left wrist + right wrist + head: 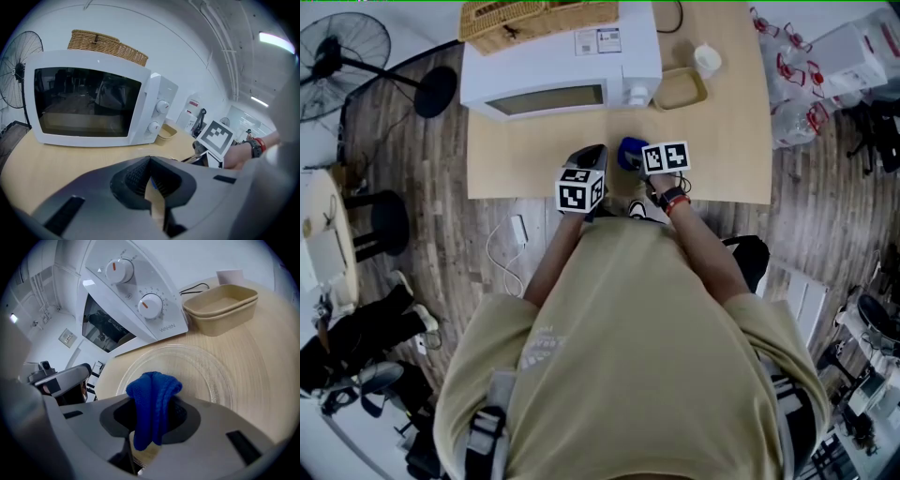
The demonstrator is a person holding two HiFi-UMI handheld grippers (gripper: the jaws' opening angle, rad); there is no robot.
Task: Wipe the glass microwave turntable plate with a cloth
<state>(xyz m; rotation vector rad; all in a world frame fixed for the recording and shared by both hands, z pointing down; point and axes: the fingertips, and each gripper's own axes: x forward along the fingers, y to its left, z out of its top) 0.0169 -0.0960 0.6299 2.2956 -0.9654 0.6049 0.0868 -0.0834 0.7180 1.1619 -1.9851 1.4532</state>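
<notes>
The clear glass turntable plate (197, 369) lies flat on the wooden table (722, 141), in front of the white microwave (558, 66). My right gripper (151, 420) hovers just over the plate's near rim. It is shut on a folded blue cloth (153, 392), which also shows as a blue patch (630, 152) in the head view. My left gripper (150, 161) is beside it to the left, close to the plate's edge, with its jaws closed together and nothing visibly between them. From the head view both grippers hide the plate.
The microwave (89, 105) has its door closed and a wicker basket (108, 47) on top. Stacked beige trays (222, 308) and a white cup (707, 59) stand to its right. A floor fan (342, 52) stands left of the table.
</notes>
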